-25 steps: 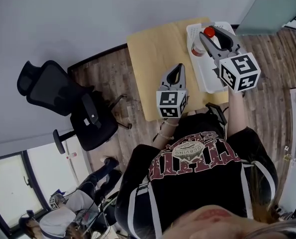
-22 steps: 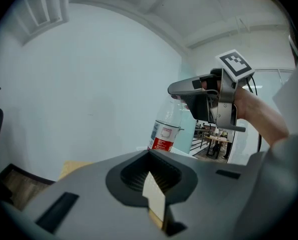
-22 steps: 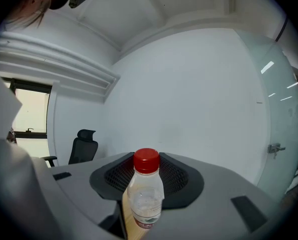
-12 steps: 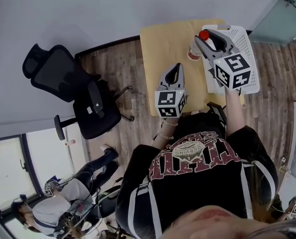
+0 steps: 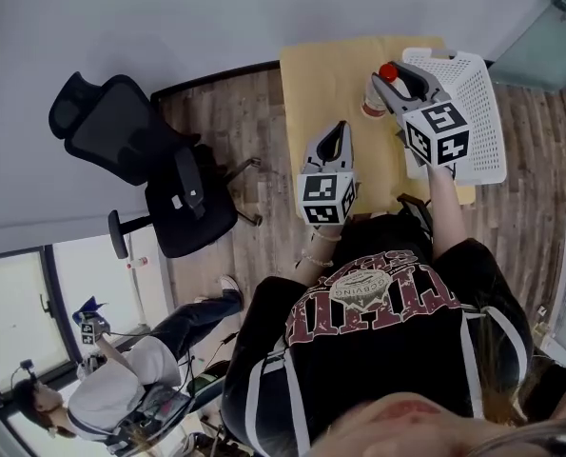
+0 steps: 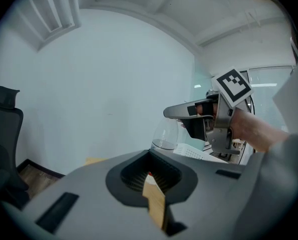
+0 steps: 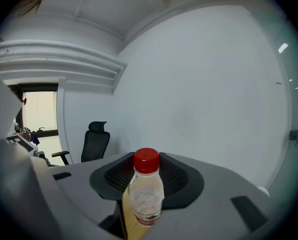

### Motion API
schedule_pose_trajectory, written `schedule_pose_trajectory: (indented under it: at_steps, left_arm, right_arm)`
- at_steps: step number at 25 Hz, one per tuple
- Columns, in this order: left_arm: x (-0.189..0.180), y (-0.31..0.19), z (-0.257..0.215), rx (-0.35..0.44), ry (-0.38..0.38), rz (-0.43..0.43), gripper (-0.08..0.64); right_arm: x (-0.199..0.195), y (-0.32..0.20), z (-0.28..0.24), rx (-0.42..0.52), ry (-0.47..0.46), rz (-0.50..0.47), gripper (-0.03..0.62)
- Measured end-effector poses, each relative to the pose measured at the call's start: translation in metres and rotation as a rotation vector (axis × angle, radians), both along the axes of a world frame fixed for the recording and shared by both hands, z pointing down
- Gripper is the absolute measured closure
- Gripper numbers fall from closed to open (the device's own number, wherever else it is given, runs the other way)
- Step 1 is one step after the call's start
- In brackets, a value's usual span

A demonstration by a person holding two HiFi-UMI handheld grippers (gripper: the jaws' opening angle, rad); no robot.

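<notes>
My right gripper point(image 5: 394, 76) is shut on a clear plastic bottle point(image 5: 374, 103) with a red cap point(image 7: 146, 160). It holds the bottle above the tan wooden table point(image 5: 325, 74), just left of a white perforated basket point(image 5: 473, 112). In the right gripper view the bottle point(image 7: 145, 199) stands upright between the jaws. My left gripper point(image 5: 341, 128) is shut with nothing in it, over the table's near edge. The left gripper view shows the right gripper point(image 6: 209, 121) and the bottle's clear body point(image 6: 166, 136) off to the right.
A black office chair point(image 5: 140, 174) stands on the wood floor left of the table. Another person point(image 5: 121, 398) sits at the lower left. A pale wall runs behind the table. A glass door point(image 5: 549, 36) is at the top right.
My right gripper has carried the bottle leftward, from over the basket's left edge to over the table. The left gripper has hardly moved. The head view has shifted.
</notes>
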State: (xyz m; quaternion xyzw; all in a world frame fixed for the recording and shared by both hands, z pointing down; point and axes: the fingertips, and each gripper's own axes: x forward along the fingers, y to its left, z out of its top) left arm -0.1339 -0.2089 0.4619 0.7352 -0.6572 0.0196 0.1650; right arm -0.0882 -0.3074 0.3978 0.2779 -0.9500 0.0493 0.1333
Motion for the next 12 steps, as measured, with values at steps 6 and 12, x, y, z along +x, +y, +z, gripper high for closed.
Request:
schedule_pose_trajectory:
  at_steps: [6, 12]
  left_arm:
    - [-0.006, -0.001, 0.004, -0.012, 0.01, -0.005, 0.512]
    - [-0.01, -0.002, 0.008, -0.021, 0.008, -0.008, 0.512]
  right_arm:
    - [-0.007, -0.003, 0.023, -0.031, 0.024, -0.001, 0.43]
    - [-0.01, -0.006, 0.049, -0.063, 0.049, 0.009, 0.43]
